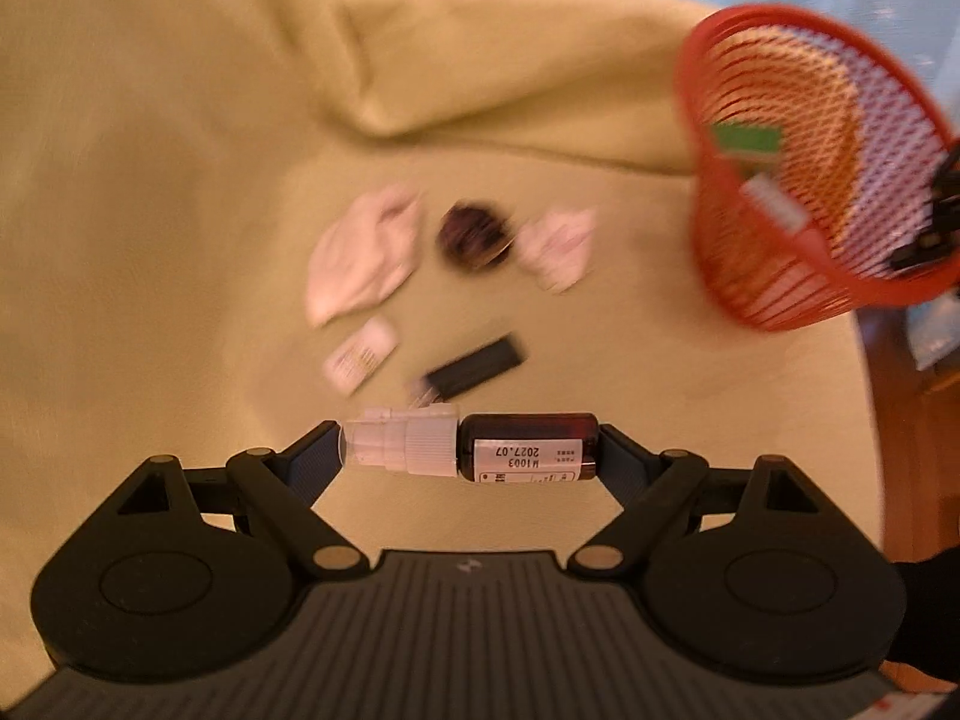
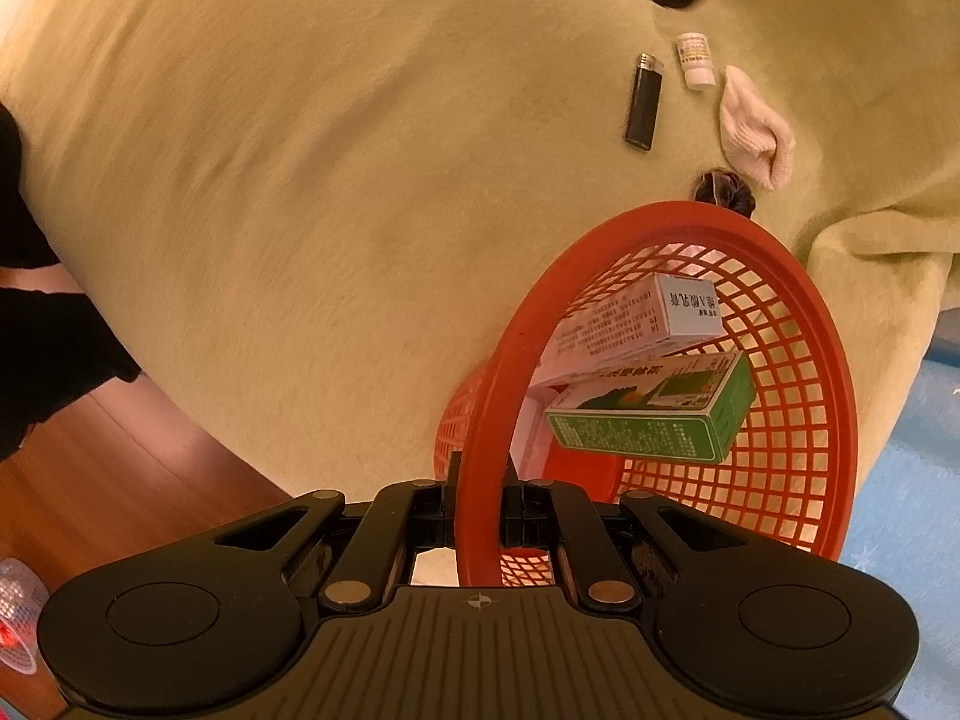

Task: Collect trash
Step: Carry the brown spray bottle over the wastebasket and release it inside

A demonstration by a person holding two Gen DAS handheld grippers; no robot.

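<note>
Left claw (image 1: 468,456): jaws wide apart, clamped end to end on a small dark bottle (image 1: 528,450) with a white cap. The bottle lies crosswise between the fingers, cap toward the left finger, base against the right. Its white label carries printed characters.

Beyond this claw, on the yellow-green blanket (image 1: 150,240), the left wrist view shows, blurred: a black lighter (image 1: 477,369), a small white bottle (image 1: 360,357), a pale crumpled cloth (image 1: 363,255), a dark round object (image 1: 474,234) and a white crumpled piece (image 1: 561,246). The crumpled piece appears in this view only. The red mesh basket (image 1: 774,294) stands at the right edge, tilted.

Right claw (image 2: 477,504): jaws together, clamped on the rim of the red mesh basket (image 2: 798,324). Only this view shows the basket's contents clearly: a green carton (image 2: 648,420), a white carton (image 2: 690,306) and a printed leaflet (image 2: 600,330).

Farther out in the right wrist view, sharp: the lighter (image 2: 643,102), the white bottle (image 2: 696,60), the cloth (image 2: 756,132), and the dark round object (image 2: 723,189) just behind the basket rim. A wooden floor (image 2: 90,480) and a dark sleeve (image 2: 36,324) appear at the left.
</note>
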